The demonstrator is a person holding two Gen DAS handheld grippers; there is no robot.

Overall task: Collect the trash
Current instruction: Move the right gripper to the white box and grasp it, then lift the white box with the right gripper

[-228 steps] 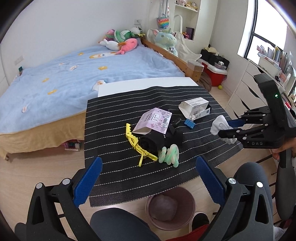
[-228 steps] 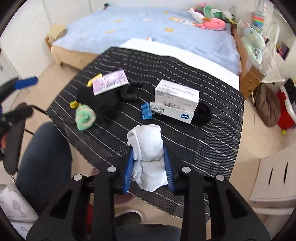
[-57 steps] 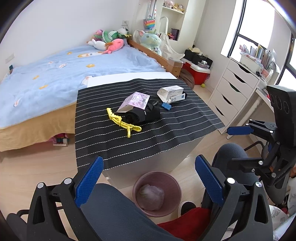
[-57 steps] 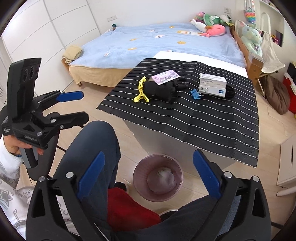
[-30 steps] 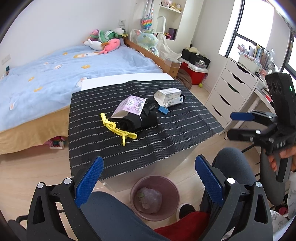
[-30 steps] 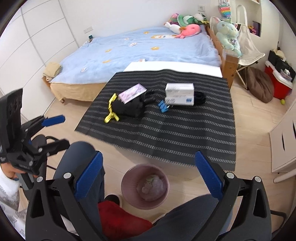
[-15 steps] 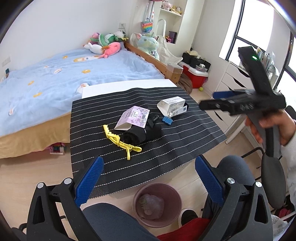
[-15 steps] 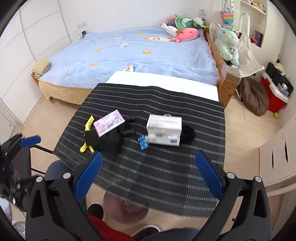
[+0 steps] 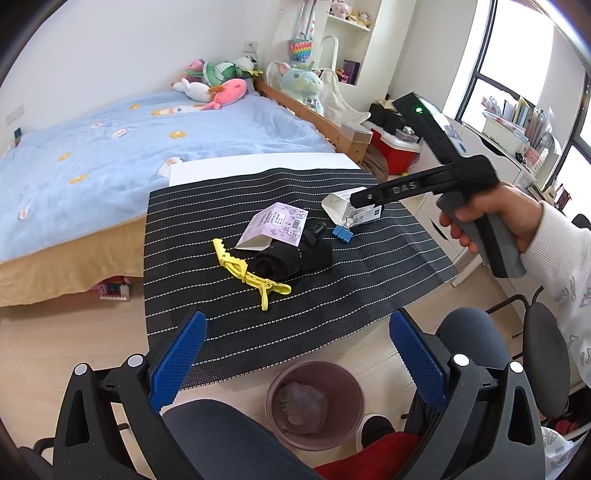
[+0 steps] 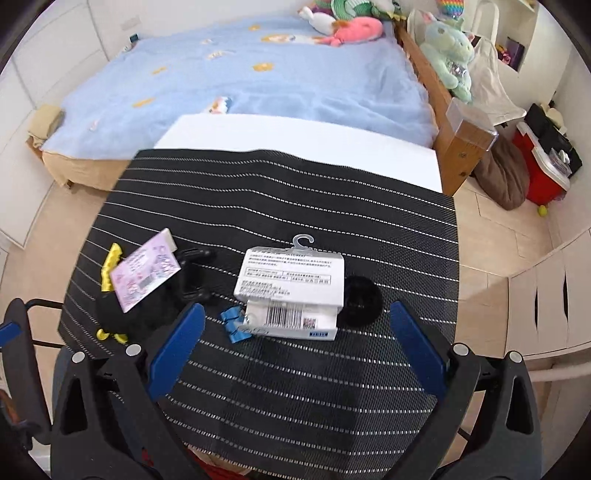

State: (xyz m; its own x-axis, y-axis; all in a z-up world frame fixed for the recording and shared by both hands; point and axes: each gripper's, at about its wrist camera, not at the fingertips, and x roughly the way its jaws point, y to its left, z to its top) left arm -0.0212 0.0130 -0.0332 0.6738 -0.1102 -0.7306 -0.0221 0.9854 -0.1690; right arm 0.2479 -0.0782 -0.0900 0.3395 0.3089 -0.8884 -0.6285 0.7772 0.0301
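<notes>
Trash on the tabletop [image 10: 295, 147] lies in a loose cluster on the black striped mat [image 10: 295, 387], and the pink waste bin [image 9: 314, 404] stands on the floor just below the mat's near edge, with crumpled pale stuff already inside. Nearest of all, the left tongs [image 9: 297, 360] hang above the person's lap beside the bin, blue pads spread wide and holding nothing. The right tongs [image 10: 293, 352] are likewise spread and bare, held over the near part of the mat and pointed at the white box [image 10: 290, 275].

Taking that box as the landmark: a second, flatter white carton [image 10: 291, 321] with a barcode lies under its near side, and a blue binder clip [image 10: 232, 325] touches the carton's left end. A black round object [image 10: 360, 301] sits just right of the box. To the left of it lies a black bundle of cloth [image 9: 291, 258] with a pink printed packet [image 9: 275, 225] leaning on top, and a yellow clip [image 9: 247, 273] lies against the bundle's left side. The box carries a small plastic hanger hook [image 10: 303, 242] on its far edge.

Beyond the box the mat ends, bare white tabletop follows, and then the bed [image 10: 240, 74] with its blue cover and plush toys [image 10: 351, 27] at the head.
</notes>
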